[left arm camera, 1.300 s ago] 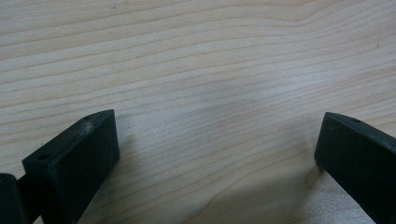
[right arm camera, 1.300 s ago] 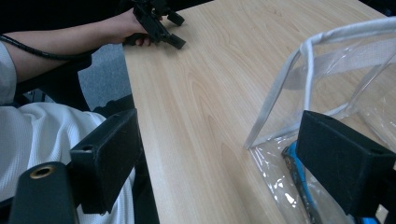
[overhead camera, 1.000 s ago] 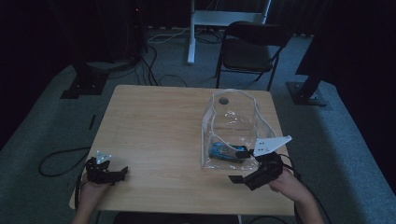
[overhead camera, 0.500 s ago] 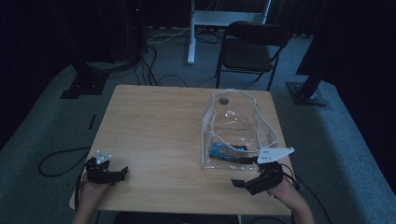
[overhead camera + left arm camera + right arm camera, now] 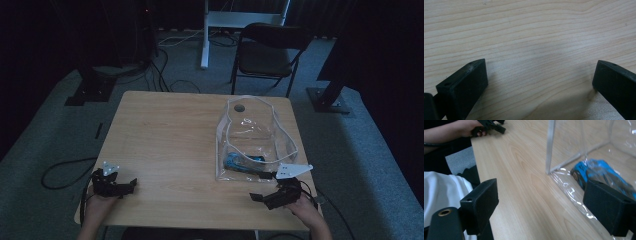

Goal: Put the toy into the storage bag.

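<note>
Clear plastic bag [image 5: 255,140] stands on the tabletop [image 5: 170,135] toward the right edge, blue toy car [image 5: 596,173] inside at its near end. Right gripper [image 5: 270,197] at the near right corner, jaws wide, empty. Left gripper [image 5: 117,185] at the near left corner, jaws wide, empty.

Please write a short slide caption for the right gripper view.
Open right gripper above the wooden table, beside a clear bag holding a blue toy car.
</note>
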Demonstrator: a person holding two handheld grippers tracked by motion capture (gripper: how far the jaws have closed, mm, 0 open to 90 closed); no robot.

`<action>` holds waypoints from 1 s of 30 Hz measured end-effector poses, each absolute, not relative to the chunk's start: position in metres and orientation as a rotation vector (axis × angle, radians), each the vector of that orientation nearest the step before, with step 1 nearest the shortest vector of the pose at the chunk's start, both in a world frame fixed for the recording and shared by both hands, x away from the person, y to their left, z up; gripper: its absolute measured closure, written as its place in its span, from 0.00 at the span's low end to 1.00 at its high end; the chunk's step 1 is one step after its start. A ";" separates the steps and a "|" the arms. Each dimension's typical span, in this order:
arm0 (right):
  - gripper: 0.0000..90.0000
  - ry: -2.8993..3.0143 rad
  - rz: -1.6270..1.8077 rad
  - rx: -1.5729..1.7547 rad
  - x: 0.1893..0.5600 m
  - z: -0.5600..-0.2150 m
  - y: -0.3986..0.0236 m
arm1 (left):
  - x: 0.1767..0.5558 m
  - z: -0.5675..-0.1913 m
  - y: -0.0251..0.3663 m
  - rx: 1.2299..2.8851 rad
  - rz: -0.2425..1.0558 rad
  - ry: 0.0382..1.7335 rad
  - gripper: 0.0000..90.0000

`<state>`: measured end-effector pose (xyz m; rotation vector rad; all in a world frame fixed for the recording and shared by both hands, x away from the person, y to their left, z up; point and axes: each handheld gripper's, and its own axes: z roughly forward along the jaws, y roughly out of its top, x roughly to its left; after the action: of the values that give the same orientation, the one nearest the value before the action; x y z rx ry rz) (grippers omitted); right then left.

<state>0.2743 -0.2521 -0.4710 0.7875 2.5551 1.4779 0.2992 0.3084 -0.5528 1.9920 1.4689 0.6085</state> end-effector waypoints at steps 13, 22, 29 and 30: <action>0.14 2.520 1.474 0.860 0.285 -0.514 -0.270 | 0.299 -0.553 0.308 1.992 0.608 1.469 0.00; 0.14 2.514 1.417 0.973 0.286 -0.532 -0.281 | 0.299 -0.553 0.308 1.992 0.608 1.469 0.00; 0.14 2.478 1.330 1.044 0.284 -0.541 -0.287 | 0.299 -0.553 0.308 1.992 0.608 1.469 0.00; 0.14 2.474 1.309 1.046 0.283 -0.543 -0.287 | 0.299 -0.553 0.308 1.992 0.608 1.469 0.00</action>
<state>0.2834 -0.2873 -0.5427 1.0459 2.4742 1.3094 0.2992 0.3084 -0.5527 1.9923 1.4688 0.6084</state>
